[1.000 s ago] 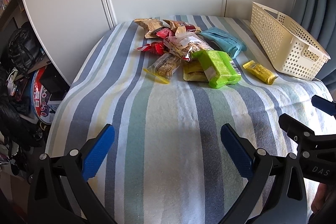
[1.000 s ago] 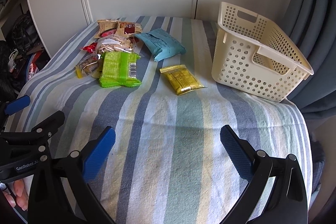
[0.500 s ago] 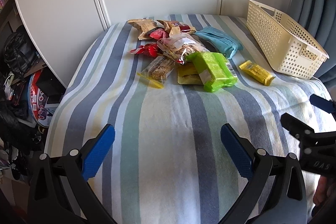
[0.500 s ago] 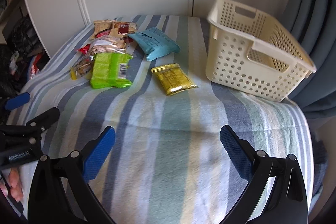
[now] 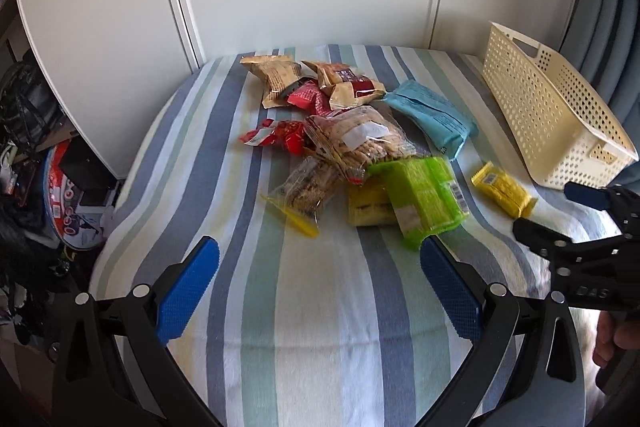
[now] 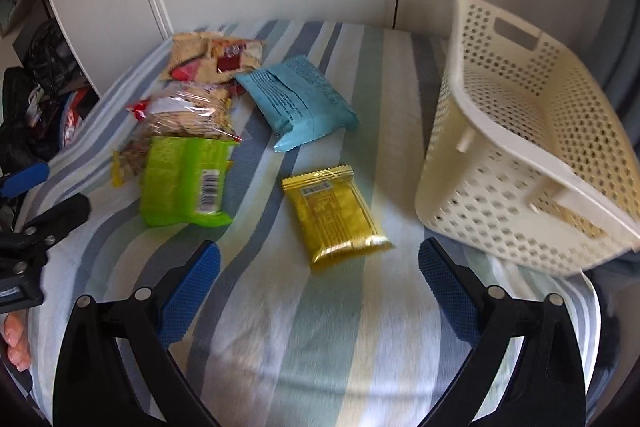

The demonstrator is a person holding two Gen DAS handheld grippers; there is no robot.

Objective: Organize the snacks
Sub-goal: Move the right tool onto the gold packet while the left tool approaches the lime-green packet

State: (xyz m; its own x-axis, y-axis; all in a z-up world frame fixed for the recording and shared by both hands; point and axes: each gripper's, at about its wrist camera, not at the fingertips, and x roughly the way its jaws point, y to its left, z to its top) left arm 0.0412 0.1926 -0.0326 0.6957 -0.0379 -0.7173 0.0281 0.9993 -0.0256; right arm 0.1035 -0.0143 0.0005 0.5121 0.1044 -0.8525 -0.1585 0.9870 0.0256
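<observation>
On the striped counter (image 6: 280, 347), left of the cream basket (image 6: 520, 155), a yellow packet (image 6: 334, 217) lies alone; farther left sit a blue packet (image 6: 298, 105), a green packet (image 6: 182, 181) and heaped snacks (image 5: 344, 143). Both the left tool (image 5: 318, 287) and right tool (image 6: 318, 287) hover released, fingers spread, grasping nothing, just short of the packets.

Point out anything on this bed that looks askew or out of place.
The basket sits tilted, its right side raised, not flat on the striped cover. It looks empty, while the snacks lie loose, several heaped on each other.
</observation>
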